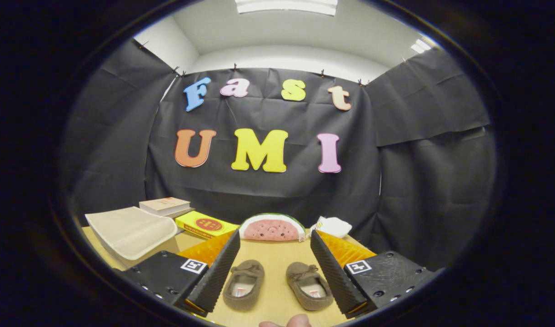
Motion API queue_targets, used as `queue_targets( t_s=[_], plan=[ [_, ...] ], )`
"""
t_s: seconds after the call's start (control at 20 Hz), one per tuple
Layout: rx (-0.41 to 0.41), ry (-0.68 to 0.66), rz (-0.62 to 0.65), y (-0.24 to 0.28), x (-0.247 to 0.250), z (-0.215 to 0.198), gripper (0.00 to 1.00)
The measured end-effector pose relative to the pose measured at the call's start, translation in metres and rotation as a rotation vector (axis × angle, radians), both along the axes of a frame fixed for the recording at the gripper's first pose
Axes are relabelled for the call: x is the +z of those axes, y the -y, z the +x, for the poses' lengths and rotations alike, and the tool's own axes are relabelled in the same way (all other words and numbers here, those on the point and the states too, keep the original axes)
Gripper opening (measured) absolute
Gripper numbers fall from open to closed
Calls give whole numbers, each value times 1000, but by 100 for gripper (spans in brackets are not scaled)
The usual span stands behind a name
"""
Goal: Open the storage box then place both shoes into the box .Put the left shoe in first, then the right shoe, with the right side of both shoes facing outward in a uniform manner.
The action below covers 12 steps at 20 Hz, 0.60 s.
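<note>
Nothing has been boxed: both brown slippers (pixel 277 284) lie on the table (pixel 277 254) between the gripper's (pixel 274 261) spread, empty fingers.

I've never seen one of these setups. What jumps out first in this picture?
Two small brown shoes lie side by side on the wooden table, between the open fingers of the tool. Just beyond them a watermelon-slice plush toy lies at the table's far edge, with a yellow box and a whitish storage box off to the left.
</note>
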<state>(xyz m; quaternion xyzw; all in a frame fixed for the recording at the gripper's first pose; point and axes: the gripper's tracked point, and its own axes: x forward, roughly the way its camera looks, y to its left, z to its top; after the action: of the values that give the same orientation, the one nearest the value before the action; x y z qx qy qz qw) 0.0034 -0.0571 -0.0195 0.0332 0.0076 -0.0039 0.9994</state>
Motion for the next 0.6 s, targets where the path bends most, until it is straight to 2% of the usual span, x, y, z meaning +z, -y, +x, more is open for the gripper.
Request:
queue_targets(
  t_s=[0.3, 0.6],
  plan=[
    [198, -46, 109, -44, -12, 15, 95],
    [328, -81, 174, -87, -24, 26, 95]
  ],
)
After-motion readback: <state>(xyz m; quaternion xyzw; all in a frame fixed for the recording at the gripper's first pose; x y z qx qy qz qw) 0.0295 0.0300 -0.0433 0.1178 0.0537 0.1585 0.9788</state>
